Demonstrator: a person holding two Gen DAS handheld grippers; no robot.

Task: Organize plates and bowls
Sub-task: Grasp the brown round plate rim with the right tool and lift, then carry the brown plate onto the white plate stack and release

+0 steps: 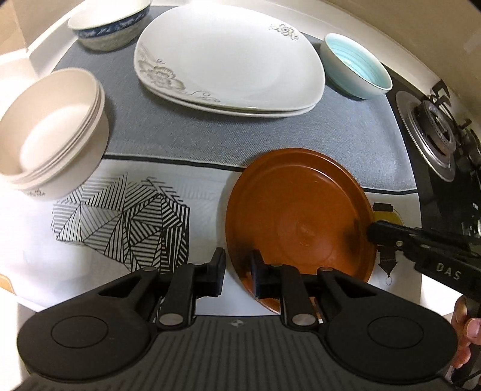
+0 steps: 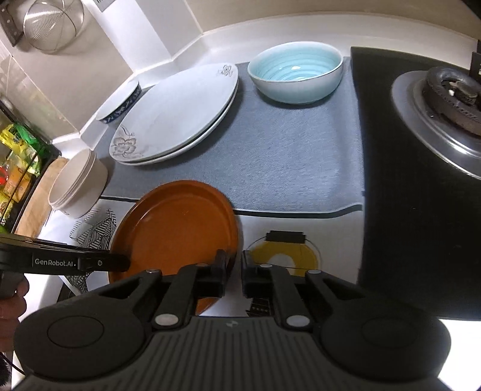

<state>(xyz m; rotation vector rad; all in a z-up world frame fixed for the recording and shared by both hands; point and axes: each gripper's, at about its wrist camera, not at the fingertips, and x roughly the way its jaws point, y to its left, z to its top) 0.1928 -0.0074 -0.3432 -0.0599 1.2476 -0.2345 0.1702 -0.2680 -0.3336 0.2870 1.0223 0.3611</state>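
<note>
A brown round plate (image 1: 300,228) lies on the patterned mat at the counter's front; it also shows in the right wrist view (image 2: 174,228). My left gripper (image 1: 239,270) straddles its near-left rim, one finger each side, with a gap showing. My right gripper (image 2: 235,272) straddles its right rim the same way. Two stacked white flowered plates (image 1: 228,57) lie on the grey mat behind. A stack of cream bowls (image 1: 51,132) stands left, a blue-patterned bowl (image 1: 111,24) back left, a light-blue bowl (image 1: 356,69) back right.
A gas burner (image 2: 445,87) on a black hob lies to the right. A wire strainer (image 2: 54,24) hangs on the wall at the back left. Snack packets (image 2: 15,168) sit in a rack at the left edge.
</note>
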